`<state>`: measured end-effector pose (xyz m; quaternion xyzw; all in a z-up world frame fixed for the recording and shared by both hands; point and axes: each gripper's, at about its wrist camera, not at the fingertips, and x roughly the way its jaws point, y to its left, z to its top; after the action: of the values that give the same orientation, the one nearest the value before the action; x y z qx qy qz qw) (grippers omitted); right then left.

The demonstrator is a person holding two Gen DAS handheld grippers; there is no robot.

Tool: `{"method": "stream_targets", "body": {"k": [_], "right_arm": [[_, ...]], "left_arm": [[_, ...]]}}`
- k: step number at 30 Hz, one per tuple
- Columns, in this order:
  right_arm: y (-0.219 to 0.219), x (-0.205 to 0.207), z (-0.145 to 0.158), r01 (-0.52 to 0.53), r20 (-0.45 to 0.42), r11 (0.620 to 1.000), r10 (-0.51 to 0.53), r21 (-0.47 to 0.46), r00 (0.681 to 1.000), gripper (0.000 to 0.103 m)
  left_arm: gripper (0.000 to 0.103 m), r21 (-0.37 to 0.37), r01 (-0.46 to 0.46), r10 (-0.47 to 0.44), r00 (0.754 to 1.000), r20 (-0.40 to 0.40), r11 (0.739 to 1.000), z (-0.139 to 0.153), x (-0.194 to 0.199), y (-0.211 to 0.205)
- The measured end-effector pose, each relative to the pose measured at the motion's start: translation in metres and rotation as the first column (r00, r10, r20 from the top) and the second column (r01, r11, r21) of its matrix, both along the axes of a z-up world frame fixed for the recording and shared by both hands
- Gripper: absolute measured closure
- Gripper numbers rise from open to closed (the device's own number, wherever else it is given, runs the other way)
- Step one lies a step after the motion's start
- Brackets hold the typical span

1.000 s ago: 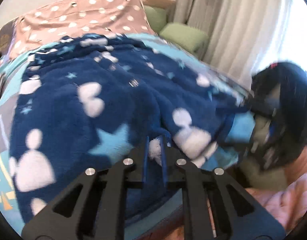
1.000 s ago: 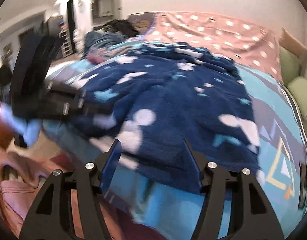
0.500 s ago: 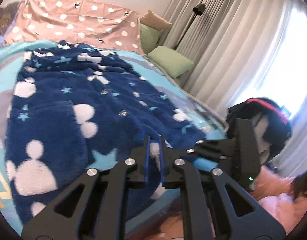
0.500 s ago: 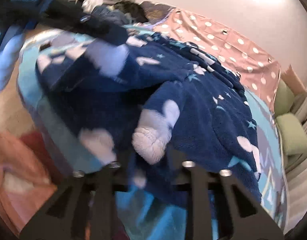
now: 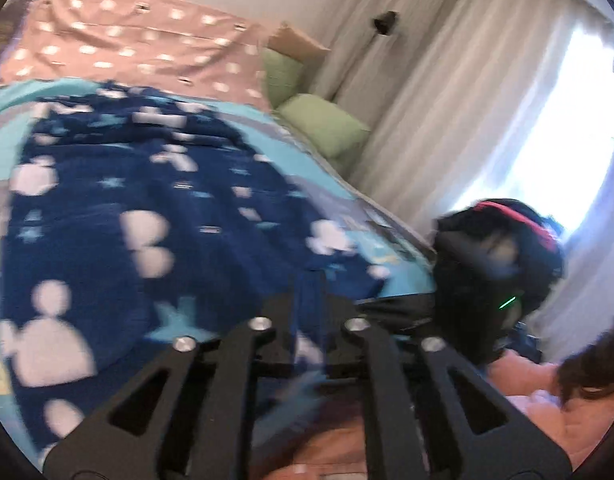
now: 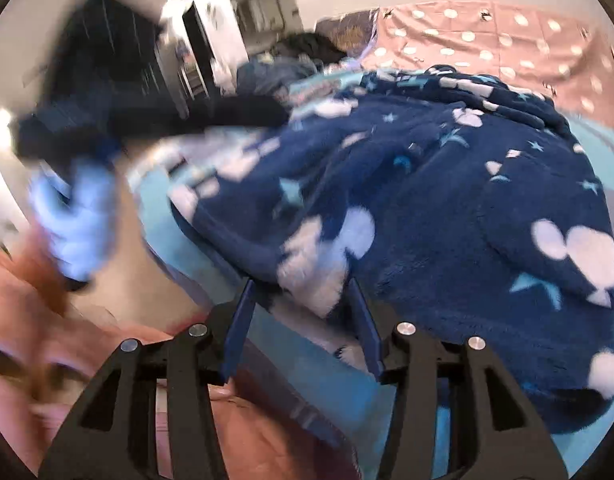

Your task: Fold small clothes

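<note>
A fluffy navy fleece garment (image 6: 447, 184), patterned with white mouse-head shapes and pale blue stars, lies spread and rumpled over a turquoise bed cover (image 6: 335, 376). Its near hem hangs at the bed's front edge, bunched into soft folds; small snap fasteners run down its middle.

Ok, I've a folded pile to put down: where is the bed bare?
Bare: the teal bedspread strip between the navy fleece garment and the green pillows, and the pink dotted cover at the head. Crowded: the middle, under the fleece, and the far corner's dark clothes heap.
</note>
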<state>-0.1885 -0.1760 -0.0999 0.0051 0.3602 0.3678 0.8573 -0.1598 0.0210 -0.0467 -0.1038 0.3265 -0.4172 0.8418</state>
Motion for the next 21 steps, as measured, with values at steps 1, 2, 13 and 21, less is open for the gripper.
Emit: {"method": "stream_targets", "body": {"k": [1,2,13,21], "right_arm": [[-0.004,0.004,0.003,0.015,-0.017,1.0,-0.015,0.024,1.0,0.054],[-0.007,0.007,0.004,0.025,-0.038,0.998,-0.023,0.05,0.999,0.054],[0.026,0.027,0.034,-0.013,-0.139,0.961,0.053,0.277,0.989,0.096],[-0.026,0.012,0.01,0.152,-0.217,0.981,-0.125,0.117,0.968,0.096]], "left_arm": [[0.073,0.007,-0.046,0.046,0.999,0.001,0.999,-0.001,0.002,0.009],[0.066,0.011,-0.078,0.078,0.997,0.003,0.997,-0.002,0.004,0.015],[0.046,0.09,-0.362,0.361,0.932,0.026,0.928,-0.014,0.011,0.091],[0.028,0.193,-0.38,0.383,0.923,0.025,0.905,-0.032,0.015,0.102]]}}
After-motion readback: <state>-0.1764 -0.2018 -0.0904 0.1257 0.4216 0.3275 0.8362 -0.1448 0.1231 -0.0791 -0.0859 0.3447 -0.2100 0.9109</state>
